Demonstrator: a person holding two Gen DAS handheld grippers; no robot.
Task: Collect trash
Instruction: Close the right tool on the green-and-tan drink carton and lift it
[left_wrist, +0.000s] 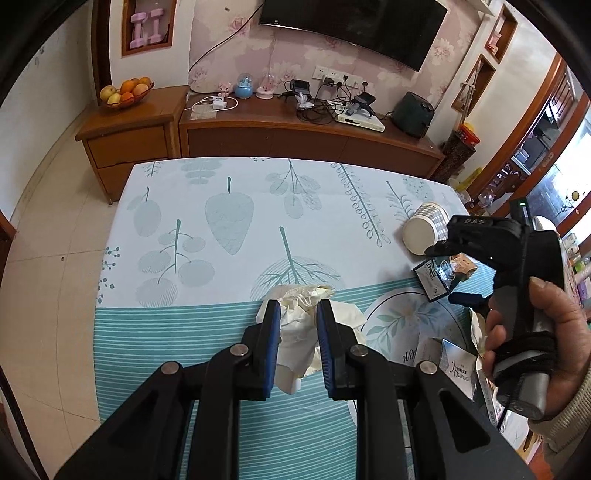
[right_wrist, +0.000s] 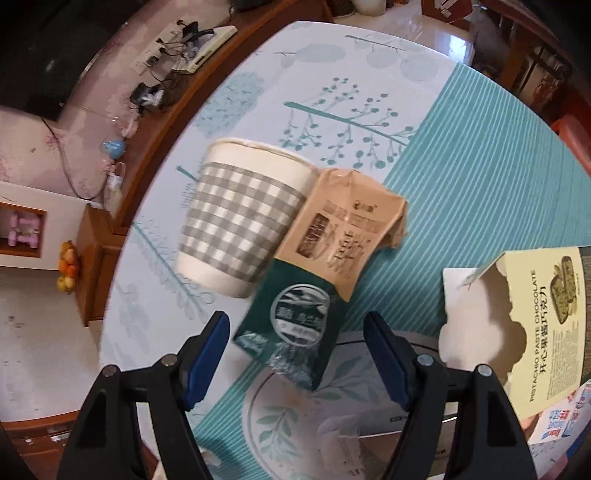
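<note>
Clamping a crumpled tissue (left_wrist: 299, 332) between narrow fingers, the left gripper (left_wrist: 294, 314) holds that scrap just above the worktop (left_wrist: 221, 229), probably to carry it off; the right gripper (right_wrist: 295, 332) points steeply down with its fingers wide and empty, straddling the near end of a green snack wrapper (right_wrist: 295, 328), apparently lined up to close on it; touching that wrapper lie a tan packet (right_wrist: 343, 229) and a checked paper cup (right_wrist: 243, 218) on its side; a torn chocolate box (right_wrist: 535, 317) waits further right.
</note>
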